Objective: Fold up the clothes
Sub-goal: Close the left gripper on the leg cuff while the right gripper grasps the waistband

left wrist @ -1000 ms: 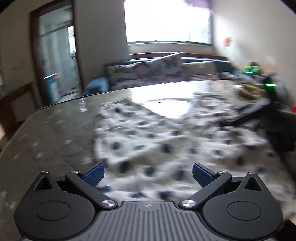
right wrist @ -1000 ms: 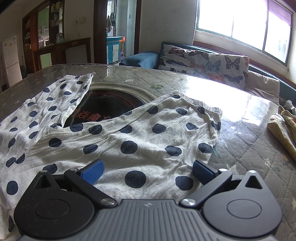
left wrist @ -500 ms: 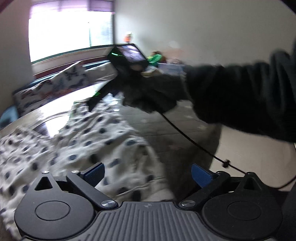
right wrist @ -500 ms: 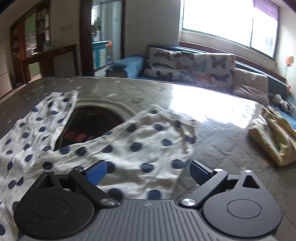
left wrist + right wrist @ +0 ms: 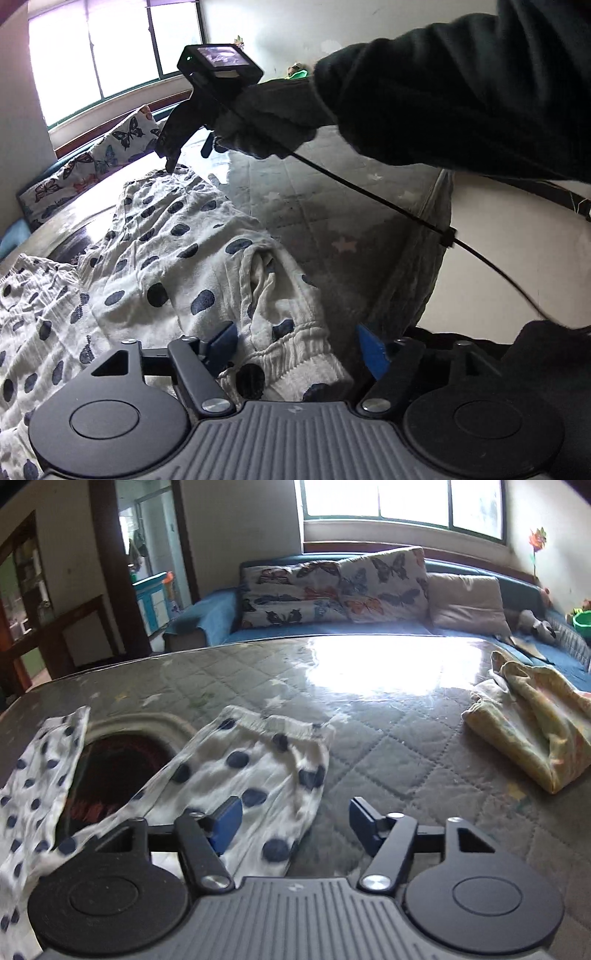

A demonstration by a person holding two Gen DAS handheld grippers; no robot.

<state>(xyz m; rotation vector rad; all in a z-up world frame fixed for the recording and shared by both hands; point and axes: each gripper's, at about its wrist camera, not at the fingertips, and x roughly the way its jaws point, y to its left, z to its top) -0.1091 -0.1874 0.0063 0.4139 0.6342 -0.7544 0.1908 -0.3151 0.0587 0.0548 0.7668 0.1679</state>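
Note:
White trousers with dark blue dots (image 5: 177, 254) lie spread on the quilted table (image 5: 332, 221). In the left wrist view my left gripper (image 5: 297, 345) is open, with the elastic waistband (image 5: 291, 354) between its blue pads. My right gripper (image 5: 295, 821) is open over the end of one trouser leg (image 5: 258, 771), whose cuff (image 5: 273, 722) lies ahead of it. The other leg (image 5: 40, 771) lies to the left. The right gripper's body (image 5: 218, 77) and the gloved hand holding it show in the left wrist view, above the far leg.
A folded yellow garment (image 5: 532, 727) lies on the table at the right. A dark round inset (image 5: 114, 771) sits in the table between the trouser legs. A sofa with butterfly cushions (image 5: 332, 587) stands behind the table. A black cable (image 5: 369, 192) hangs from the right gripper.
The left gripper has swung round to the waistband end and come down over it. The right gripper has moved right and forward along the trouser leg towards the cuff. Both stay open.

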